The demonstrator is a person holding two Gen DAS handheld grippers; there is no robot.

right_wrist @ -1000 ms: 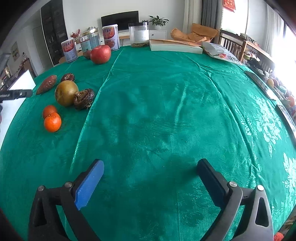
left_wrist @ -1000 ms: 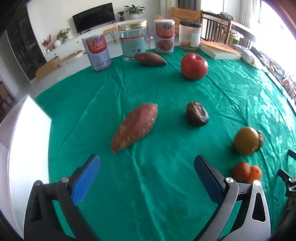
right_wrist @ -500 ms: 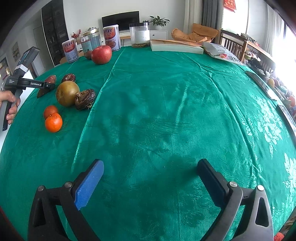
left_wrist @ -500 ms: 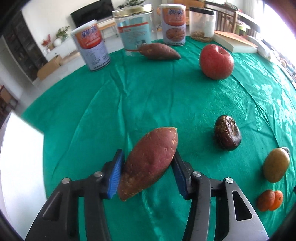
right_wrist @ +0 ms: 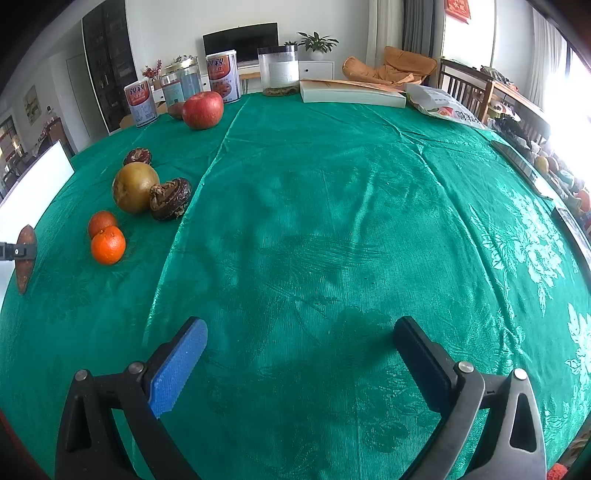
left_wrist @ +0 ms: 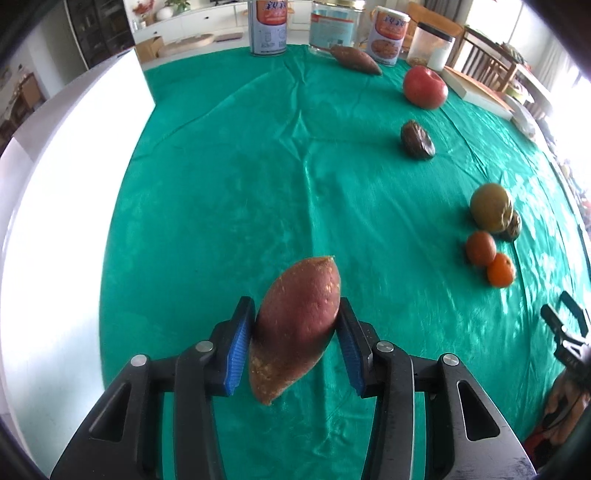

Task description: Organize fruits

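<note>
My left gripper (left_wrist: 295, 332) is shut on a reddish sweet potato (left_wrist: 295, 332) and holds it above the green tablecloth (left_wrist: 258, 184); the potato also shows at the left edge of the right wrist view (right_wrist: 25, 258). A second sweet potato (left_wrist: 354, 61), a red apple (left_wrist: 424, 88), a dark wrinkled fruit (left_wrist: 417, 140), a brown-green pear (left_wrist: 491, 206) and two oranges (left_wrist: 491, 262) lie to the right. My right gripper (right_wrist: 299, 354) is open and empty over bare cloth, with the apple (right_wrist: 202, 109), pear (right_wrist: 135, 187) and oranges (right_wrist: 107, 240) far to its left.
Several tins and jars (left_wrist: 267, 26) stand along the far table edge, with a clear jar (right_wrist: 277, 70), a book (right_wrist: 351, 94) and a snack bag (right_wrist: 443, 105). A white board (left_wrist: 74, 184) lies at the left table edge.
My left gripper closed on the sweet potato, lifted it off the cloth and drew back toward the near left. The right gripper has stayed put.
</note>
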